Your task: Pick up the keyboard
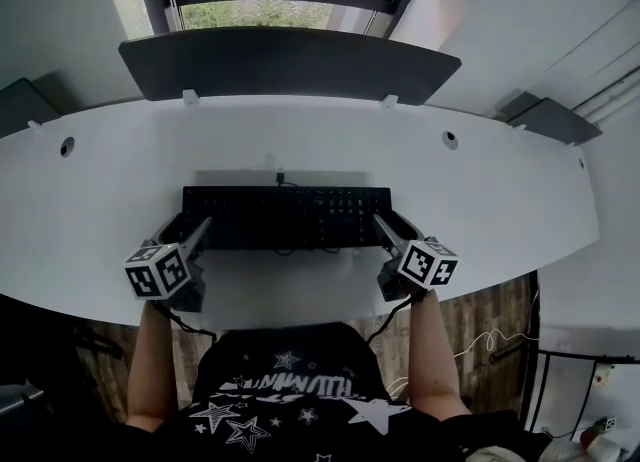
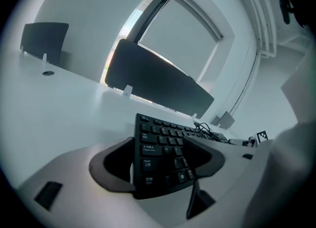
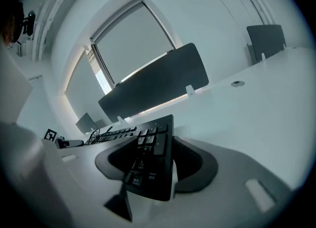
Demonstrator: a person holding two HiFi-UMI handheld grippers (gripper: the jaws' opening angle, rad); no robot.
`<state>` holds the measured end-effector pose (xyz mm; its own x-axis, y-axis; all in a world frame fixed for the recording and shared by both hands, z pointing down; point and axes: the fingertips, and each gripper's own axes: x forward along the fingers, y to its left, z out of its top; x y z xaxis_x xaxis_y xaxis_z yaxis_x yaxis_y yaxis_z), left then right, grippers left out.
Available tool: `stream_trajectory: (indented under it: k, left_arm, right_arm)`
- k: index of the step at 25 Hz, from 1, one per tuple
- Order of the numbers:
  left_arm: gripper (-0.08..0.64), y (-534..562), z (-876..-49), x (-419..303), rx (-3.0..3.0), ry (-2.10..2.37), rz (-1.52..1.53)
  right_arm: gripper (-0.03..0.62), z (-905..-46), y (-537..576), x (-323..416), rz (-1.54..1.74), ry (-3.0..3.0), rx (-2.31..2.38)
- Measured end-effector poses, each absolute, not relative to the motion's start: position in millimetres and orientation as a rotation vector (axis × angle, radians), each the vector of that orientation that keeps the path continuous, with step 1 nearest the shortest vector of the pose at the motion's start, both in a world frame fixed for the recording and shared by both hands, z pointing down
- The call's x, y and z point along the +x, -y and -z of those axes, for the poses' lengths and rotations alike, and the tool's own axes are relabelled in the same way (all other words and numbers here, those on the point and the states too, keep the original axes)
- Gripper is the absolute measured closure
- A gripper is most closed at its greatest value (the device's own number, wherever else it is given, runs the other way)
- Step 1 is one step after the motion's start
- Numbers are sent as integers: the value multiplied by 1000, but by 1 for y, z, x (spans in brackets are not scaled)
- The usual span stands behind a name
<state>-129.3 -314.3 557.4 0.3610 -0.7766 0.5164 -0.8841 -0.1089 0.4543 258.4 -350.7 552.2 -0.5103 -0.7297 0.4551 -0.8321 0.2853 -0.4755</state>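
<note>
I hold the black keyboard (image 1: pixel 287 212) just clear of the white desk (image 1: pixel 300 130), with my left gripper (image 1: pixel 200 227) and right gripper (image 1: pixel 384 225) each clamped on 1 end.

Keyboard (image 1: pixel 285 216) between jaws of left gripper (image 2: pixel 163 165): black matt plastic, faint sheen on keycaps. Jaw pads (image 2: pixel 111 168): dark, matt, rubbery-looking. Gripper shell: pale smooth plastic. Desk (image 1: pixel 480 200) beneath: white, smooth, satin. Divider panel (image 1: pixel 290 62) beyond: dark, matt. Floor (image 1: pixel 500 312) behind right gripper (image 3: pixel 153 165): wood-look planks.
</note>
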Motion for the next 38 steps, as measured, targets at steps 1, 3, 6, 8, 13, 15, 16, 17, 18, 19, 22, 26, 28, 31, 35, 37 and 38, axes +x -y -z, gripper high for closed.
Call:
stream_trajectory:
  k: [1,3,6,8,13,15,16,17,18,19,22,26,28,31,35,37,38]
  left_arm:
    - [241,317,-551,-129,1921,1447,-177]
    - [241,323,-540,-130,1943,1449,-149]
    - [241,330,-529,-133,1961,1445,-108]
    - [241,333,-523,-135,1968,1438,-78]
    - [241,338,-505,-141,1988,1443,-3]
    - [241,339,-496,-144,1998,1446,21]
    - [241,341,-491,-145,2003,1447,32]
    - [241,343,-484,-146,2007,1448,40]
    - [241,346,-475,-147,2011,1451,47]
    - [241,349,-466,-147,2016,1454,53]
    - [241,356,-451,-146,2036,1460,68]
    - [241,353,-448,-146,2068,1453,94]
    - [241,355,-443,-144,2083,1448,99]
    - [241,358,-436,-144,2095,1439,123]
    - [241,359,-428,-144,2118,1431,163]
    - [241,360,-424,-144,2134,1423,181]
    - [241,359,-422,-144,2141,1421,188]
  right_arm:
    - [380,-545,354,259,-1018,2414,1481]
    - [393,-531,361,260,-984,2448,1506]
    - [399,-514,369,258,-942,2489,1524]
    - [399,-505,373,256,-920,2510,1533]
    - [403,-487,379,251,-882,2554,1546]
    - [402,-479,380,249,-875,2572,1547]
    - [402,-474,381,248,-874,2582,1548]
    - [403,-469,383,247,-873,2589,1551]
    - [402,-462,385,246,-872,2594,1554]
    - [402,-455,389,246,-872,2599,1556]
    - [403,-441,394,249,-858,2621,1564]
    - [403,-438,390,248,-828,2644,1581]
    - [416,-432,392,251,-823,2649,1597]
    - [419,-425,393,253,-809,2656,1618]
    - [420,-420,391,254,-801,2664,1637]
    - [421,-417,390,255,-795,2672,1648]
    - [422,-416,390,255,-790,2675,1653]
